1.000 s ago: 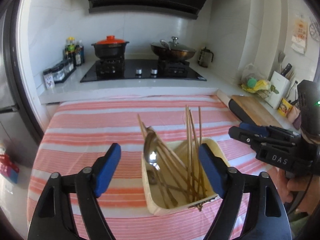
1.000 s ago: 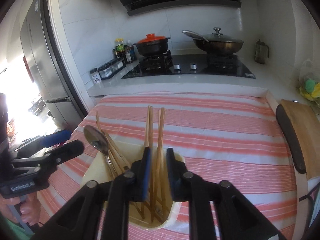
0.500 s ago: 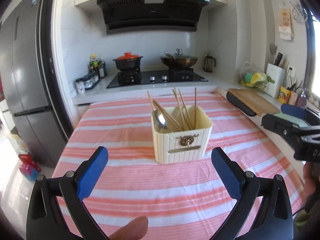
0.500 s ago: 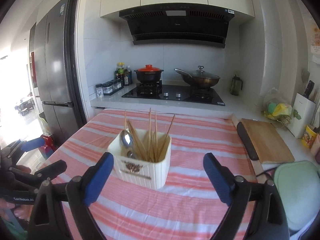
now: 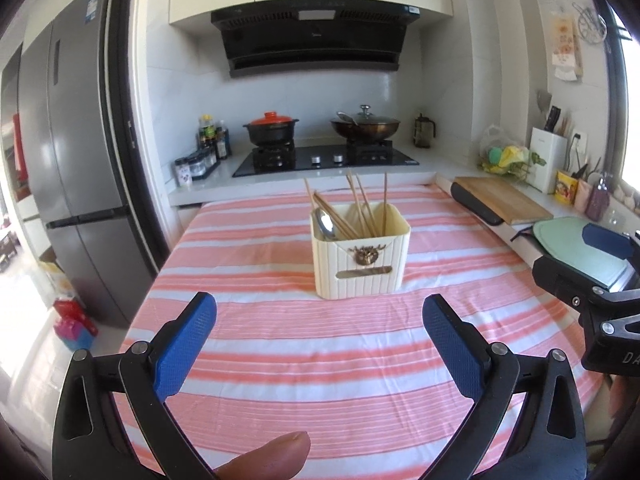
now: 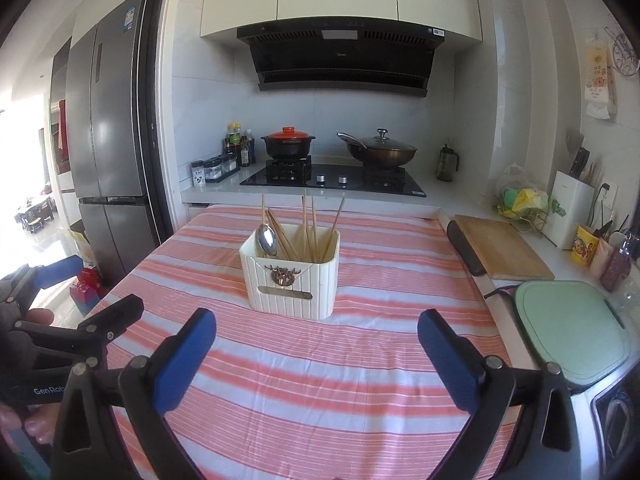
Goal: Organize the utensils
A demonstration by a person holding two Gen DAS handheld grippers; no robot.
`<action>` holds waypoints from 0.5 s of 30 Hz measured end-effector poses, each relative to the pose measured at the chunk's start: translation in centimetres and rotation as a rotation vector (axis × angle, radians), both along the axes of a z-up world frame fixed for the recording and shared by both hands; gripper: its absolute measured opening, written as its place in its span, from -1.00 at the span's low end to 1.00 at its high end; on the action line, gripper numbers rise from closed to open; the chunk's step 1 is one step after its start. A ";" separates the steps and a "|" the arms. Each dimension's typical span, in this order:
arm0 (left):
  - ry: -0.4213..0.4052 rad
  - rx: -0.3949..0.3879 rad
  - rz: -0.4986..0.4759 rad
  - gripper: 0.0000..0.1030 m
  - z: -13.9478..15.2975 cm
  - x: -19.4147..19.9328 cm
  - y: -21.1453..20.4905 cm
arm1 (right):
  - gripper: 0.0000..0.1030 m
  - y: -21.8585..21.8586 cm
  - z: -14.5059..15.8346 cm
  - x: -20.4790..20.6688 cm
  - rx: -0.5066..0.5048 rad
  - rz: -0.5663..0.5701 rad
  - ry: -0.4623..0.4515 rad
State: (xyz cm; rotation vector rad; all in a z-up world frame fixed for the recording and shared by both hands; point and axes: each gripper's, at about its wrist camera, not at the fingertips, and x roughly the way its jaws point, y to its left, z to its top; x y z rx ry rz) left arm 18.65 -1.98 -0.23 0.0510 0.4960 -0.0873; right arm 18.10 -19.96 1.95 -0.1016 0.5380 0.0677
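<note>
A cream ribbed utensil holder (image 5: 360, 258) (image 6: 292, 280) stands upright in the middle of the pink striped tablecloth (image 5: 340, 360) (image 6: 320, 380). Several wooden chopsticks (image 5: 360, 204) (image 6: 308, 224) and a metal spoon (image 5: 325, 222) (image 6: 267, 239) stick up out of it. My left gripper (image 5: 320, 320) hangs open over the cloth, well short of the holder, with nothing between its blue pads. My right gripper (image 6: 316, 332) is open too, equally far back and empty. Each gripper shows at the edge of the other's view. A fingertip (image 5: 272, 456) pokes in at the bottom of the left wrist view.
Behind the table runs a counter with a hob (image 5: 324, 158), a black pot with a red lid (image 5: 271, 130) and a lidded wok (image 5: 364, 126). A wooden cutting board (image 6: 500, 244) and a green board (image 6: 568, 328) lie to the right. A steel fridge (image 6: 108, 152) stands at the left.
Both grippers pulled back from over the holder and levelled out. The right jaws, close around chopsticks a second ago, opened wide and let them go; the left jaws widened slightly.
</note>
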 end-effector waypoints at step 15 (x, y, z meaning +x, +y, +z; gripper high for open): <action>0.013 -0.024 0.098 0.99 1.2 -1.3 2.1 | 0.99 1.4 1.1 -1.9 0.017 0.040 -0.012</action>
